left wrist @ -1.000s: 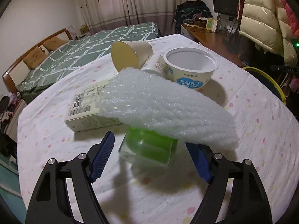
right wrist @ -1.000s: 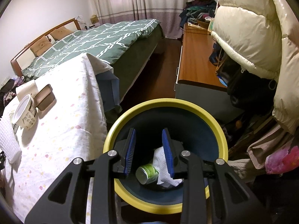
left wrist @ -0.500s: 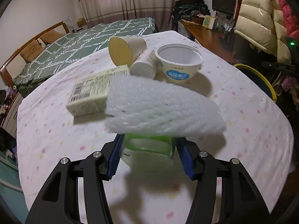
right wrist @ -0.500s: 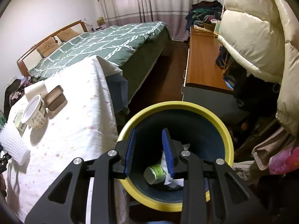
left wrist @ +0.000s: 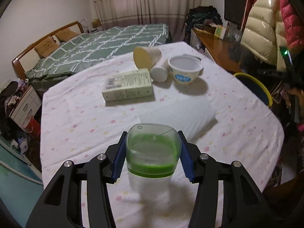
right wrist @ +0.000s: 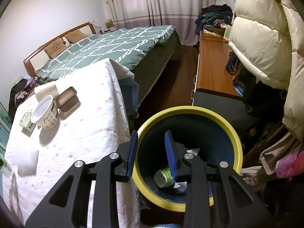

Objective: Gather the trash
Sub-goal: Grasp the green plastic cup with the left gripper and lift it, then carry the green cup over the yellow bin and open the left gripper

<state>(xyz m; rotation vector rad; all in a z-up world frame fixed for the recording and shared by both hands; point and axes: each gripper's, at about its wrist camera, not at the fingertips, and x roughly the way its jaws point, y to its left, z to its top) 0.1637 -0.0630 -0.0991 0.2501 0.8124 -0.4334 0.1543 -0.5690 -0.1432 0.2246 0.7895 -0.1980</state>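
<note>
Left gripper (left wrist: 153,156) just closed on clear green-banded plastic cup (left wrist: 152,152) — right gripper (right wrist: 151,154) part-open, empty, over yellow-rimmed bin (right wrist: 235,140)

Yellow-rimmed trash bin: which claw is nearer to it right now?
Right. The right claw hangs empty directly over the trash bin. The left claw is over the table, gripping a green-lidded container, with the bin off beyond the table's edge.

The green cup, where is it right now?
In the left wrist view the green cup sits clamped in the left gripper, lifted above the white foam sheet on the table.
</note>
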